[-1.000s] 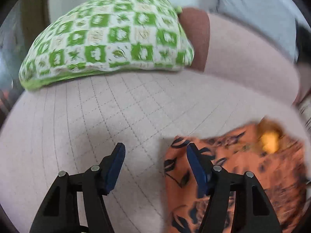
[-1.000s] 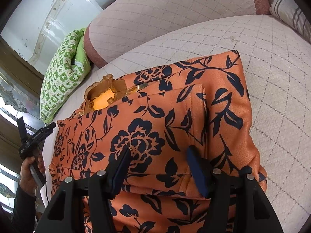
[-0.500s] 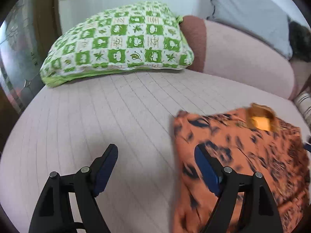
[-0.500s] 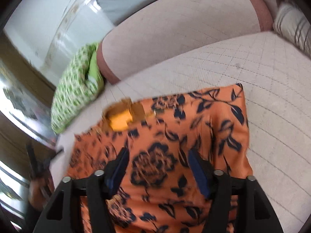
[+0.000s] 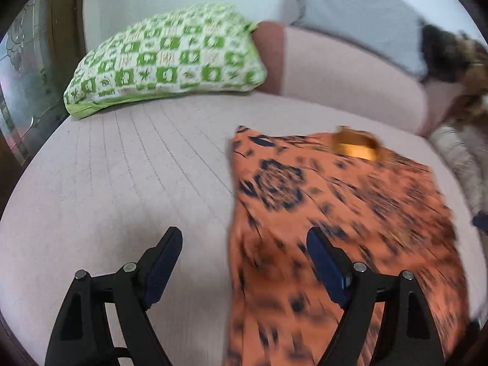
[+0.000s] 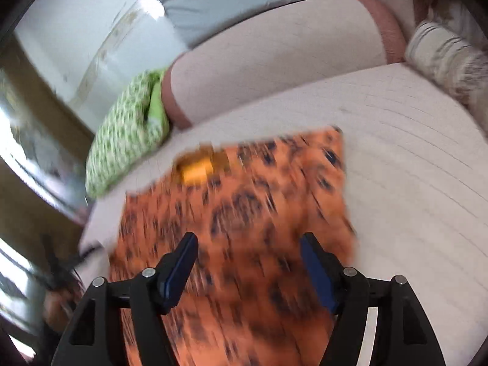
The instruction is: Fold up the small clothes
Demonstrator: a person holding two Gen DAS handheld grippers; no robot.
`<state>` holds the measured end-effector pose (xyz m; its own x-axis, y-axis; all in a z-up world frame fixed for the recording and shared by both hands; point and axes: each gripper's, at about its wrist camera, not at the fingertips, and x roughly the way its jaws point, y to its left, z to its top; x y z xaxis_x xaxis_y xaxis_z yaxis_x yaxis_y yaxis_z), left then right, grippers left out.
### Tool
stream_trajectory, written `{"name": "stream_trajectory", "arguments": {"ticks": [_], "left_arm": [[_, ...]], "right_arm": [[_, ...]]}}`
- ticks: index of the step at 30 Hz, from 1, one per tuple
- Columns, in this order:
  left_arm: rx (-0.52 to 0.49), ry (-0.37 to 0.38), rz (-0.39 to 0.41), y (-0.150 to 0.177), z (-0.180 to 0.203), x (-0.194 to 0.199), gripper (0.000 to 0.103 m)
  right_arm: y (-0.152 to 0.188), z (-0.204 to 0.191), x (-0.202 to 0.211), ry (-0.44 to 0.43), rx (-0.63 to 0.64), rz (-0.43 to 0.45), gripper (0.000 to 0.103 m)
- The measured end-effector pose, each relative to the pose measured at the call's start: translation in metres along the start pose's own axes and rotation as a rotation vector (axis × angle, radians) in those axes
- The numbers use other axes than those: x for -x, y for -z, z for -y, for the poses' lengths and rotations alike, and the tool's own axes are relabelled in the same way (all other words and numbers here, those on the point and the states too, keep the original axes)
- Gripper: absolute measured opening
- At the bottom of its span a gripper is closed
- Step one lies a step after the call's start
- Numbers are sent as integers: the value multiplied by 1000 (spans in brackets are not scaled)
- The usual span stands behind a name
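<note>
A: Starting nearest: left gripper, jaws wide apart, nothing clamped. Had just been opening, by the earlier views. Hung above the left edge of the orange floral garment, one finger over cloth, the other over bare cushion.

B: Noted. Right gripper?

A: Jaws likewise parted and just been widening, nothing between the pads. Hung clear above the near middle of the same garment, no contact visible.

B: State of the garment?

A: Lay flat on the pale quilted sofa seat, roughly rectangular, side edges straight, collar opening at the far end. Judged partly folded: sides apparently tucked in, released by both claws. Blurred in both views, so creases not confirmed.

B: Remaining?

A: Probably a fold across the length, hem toward collar, then setting aside. Judgement only.

B: Farther back?

A: Green-and-white patterned pillow against the backrest, well apart from the garment. Grey cushion above. Striped pillow at the far right. Furry shape at the right rim of the left view, not identified.
</note>
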<state>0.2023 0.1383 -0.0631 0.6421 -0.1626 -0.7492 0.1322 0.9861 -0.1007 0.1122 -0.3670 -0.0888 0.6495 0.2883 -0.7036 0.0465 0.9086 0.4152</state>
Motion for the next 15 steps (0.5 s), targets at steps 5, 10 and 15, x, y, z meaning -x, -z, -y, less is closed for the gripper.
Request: {"name": "stream_trajectory", "arguments": {"ticks": [5, 10, 15], "left_arm": [[88, 66, -73, 72, -12, 51, 87], [68, 66, -179, 137, 0, 61, 87], [87, 52, -209, 165, 7, 66, 87]], "right_arm": [[83, 38, 52, 65, -47, -100, 73], [142, 58, 69, 46, -101, -172, 73], [165, 56, 56, 16, -145, -217, 72]]}}
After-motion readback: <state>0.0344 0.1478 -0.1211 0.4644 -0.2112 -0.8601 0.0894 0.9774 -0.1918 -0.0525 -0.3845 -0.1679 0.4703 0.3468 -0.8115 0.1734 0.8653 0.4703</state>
